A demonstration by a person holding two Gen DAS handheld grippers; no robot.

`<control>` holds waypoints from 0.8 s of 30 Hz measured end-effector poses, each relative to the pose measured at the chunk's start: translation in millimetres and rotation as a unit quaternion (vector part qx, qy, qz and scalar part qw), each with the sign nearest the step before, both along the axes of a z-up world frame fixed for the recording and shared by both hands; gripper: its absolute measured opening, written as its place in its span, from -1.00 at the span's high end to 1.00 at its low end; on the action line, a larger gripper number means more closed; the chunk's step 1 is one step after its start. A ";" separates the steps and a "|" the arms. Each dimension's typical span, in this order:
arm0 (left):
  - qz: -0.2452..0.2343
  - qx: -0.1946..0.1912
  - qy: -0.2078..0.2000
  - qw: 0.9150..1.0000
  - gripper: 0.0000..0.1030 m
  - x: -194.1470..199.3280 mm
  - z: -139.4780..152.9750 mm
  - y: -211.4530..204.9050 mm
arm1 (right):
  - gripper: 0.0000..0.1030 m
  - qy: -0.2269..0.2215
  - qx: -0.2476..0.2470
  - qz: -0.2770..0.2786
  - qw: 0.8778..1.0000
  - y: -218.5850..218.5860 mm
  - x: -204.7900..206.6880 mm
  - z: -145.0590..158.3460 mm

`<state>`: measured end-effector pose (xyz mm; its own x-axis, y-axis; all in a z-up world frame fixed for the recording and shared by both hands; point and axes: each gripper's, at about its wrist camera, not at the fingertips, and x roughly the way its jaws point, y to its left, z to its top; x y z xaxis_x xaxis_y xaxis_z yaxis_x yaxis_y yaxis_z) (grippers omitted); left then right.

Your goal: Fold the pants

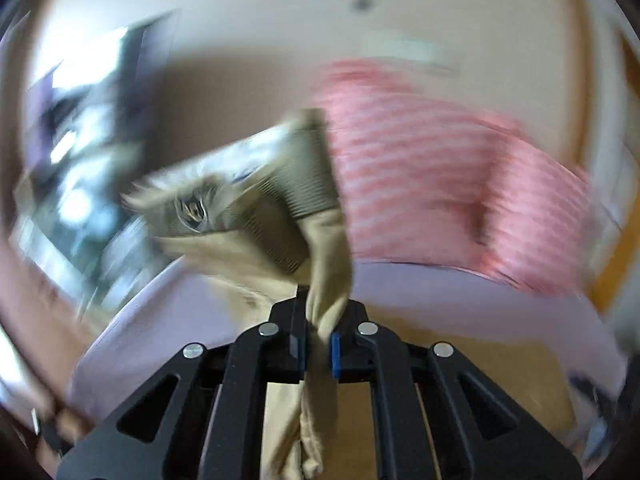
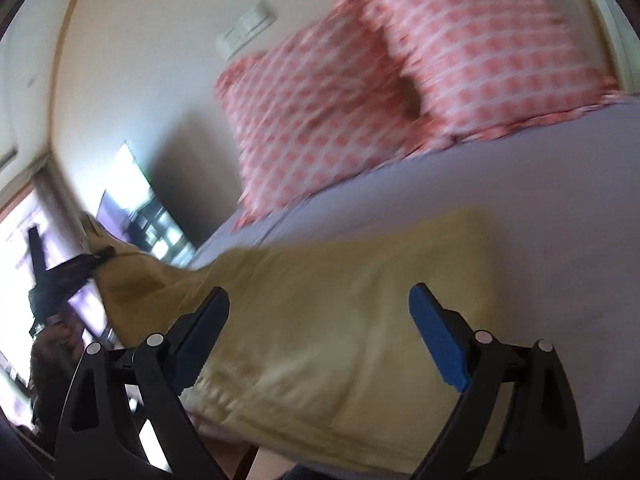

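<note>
Two pink-and-white patterned pillows point(image 2: 400, 92) lean against a cream wall point(image 2: 160, 60) at the head of a bed with a pale lilac sheet point(image 2: 540, 220), a white wall plate point(image 2: 246, 28) above them.

Matt beige cloth pants point(image 2: 320, 320)

Bed point(image 2: 520, 208) with lavender sheet; two pink patterned pillows point(image 2: 400, 80) at its head edge against a cream wall point(image 2: 152, 60). Bright window point(image 2: 20, 248) at left; wall-mounted vent point(image 2: 246, 28) above.
</note>
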<state>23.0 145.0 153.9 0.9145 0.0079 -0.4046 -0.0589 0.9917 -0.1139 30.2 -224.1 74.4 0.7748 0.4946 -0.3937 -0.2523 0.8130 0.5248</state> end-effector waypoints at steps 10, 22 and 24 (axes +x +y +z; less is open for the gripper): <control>-0.351 0.223 0.116 0.902 0.75 -12.4 -130.4 -265.3 | -0.89 0.065 0.126 -0.094 0.985 -104.0 -2.4 -20.5; -0.176 -0.001 0.157 0.972 -0.12 44.6 -76.3 -61.7 | -0.29 0.153 0.029 0.015 0.988 -61.3 71.3 -51.4; -0.162 -0.042 0.216 0.962 -0.18 74.8 -95.8 -32.0 | -0.28 0.151 0.029 0.023 0.988 -58.7 76.6 -51.1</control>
<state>97.7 112.9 58.1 0.6089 -0.2993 -0.7346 0.1925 0.9542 -0.2292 106.8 -282.7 23.3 0.6025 0.5542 -0.5744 -0.1118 0.7712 0.6268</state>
